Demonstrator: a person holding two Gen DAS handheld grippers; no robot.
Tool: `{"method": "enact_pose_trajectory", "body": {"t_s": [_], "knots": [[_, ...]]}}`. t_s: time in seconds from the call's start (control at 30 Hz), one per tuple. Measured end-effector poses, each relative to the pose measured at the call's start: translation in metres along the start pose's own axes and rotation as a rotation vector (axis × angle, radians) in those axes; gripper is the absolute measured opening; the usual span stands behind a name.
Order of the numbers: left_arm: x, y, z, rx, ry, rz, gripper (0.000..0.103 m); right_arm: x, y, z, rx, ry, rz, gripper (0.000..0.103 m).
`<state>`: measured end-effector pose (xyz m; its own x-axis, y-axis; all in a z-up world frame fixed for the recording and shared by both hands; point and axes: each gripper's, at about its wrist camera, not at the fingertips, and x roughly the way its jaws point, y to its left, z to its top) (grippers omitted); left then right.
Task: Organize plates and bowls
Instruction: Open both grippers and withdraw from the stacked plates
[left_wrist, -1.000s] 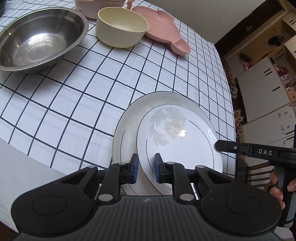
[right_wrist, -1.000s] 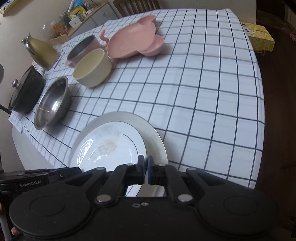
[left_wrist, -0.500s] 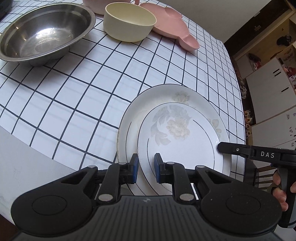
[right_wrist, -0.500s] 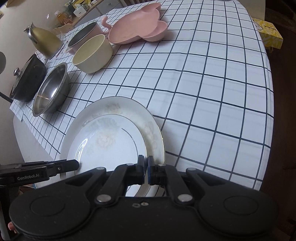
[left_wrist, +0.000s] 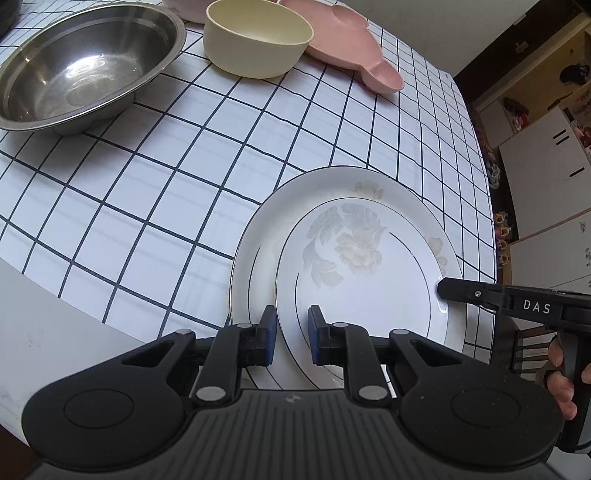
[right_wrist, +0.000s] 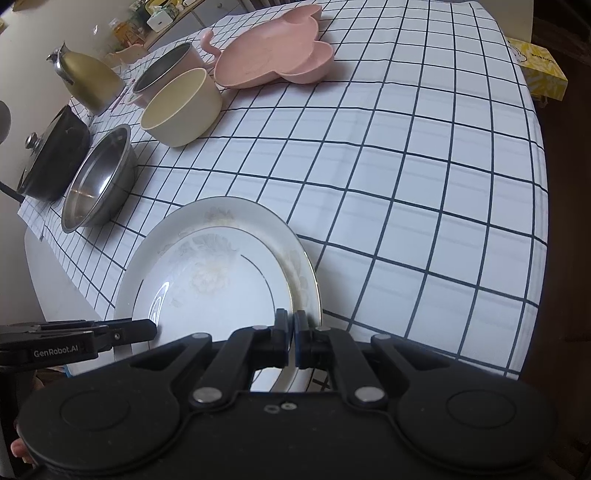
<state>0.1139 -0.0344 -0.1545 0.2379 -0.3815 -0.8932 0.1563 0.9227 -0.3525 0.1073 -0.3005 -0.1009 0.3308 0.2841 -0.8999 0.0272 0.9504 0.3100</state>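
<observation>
In the left wrist view we lose the near rims of small plate (left_wrist: 362, 280) and large plate (left_wrist: 258, 258) behind the gripper body at lower centre; steel bowl (left_wrist: 85, 70) cut at the left edge, pink dish (left_wrist: 351, 48) at the top; right-edge shelf clutter too small to tell

A home dining room: a table (right_wrist: 424, 184) under a checked cloth bears plates, bowls, a pot (right_wrist: 51, 162) and kettle (right_wrist: 88, 81); white cabinets (left_wrist: 546, 177) stand beside it.
</observation>
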Motion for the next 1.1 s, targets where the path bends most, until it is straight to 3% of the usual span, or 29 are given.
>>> {"method": "enact_pose_trajectory", "body": {"t_s": [0.37, 0.67, 0.87, 0.97, 1.1], "knots": [[-0.027, -0.003, -0.001, 0.039, -0.035, 0.020, 0.017, 0.004, 0.004, 0.005, -0.027, 0.017, -0.009, 0.004], [-0.069, -0.018, 0.008, 0.108, -0.160, 0.051, 0.017, -0.023, 0.019, 0.009, -0.097, -0.054, -0.010, 0.025], [-0.095, -0.032, 0.022, 0.171, -0.239, 0.061, 0.020, -0.054, 0.043, 0.011, -0.179, -0.148, 0.006, 0.046], [-0.102, -0.038, 0.030, 0.208, -0.266, 0.061, 0.029, -0.066, 0.054, 0.014, -0.192, -0.198, 0.007, 0.055], [-0.113, -0.042, 0.041, 0.244, -0.319, 0.030, 0.064, -0.077, 0.065, 0.021, -0.173, -0.248, 0.014, 0.062]]}}
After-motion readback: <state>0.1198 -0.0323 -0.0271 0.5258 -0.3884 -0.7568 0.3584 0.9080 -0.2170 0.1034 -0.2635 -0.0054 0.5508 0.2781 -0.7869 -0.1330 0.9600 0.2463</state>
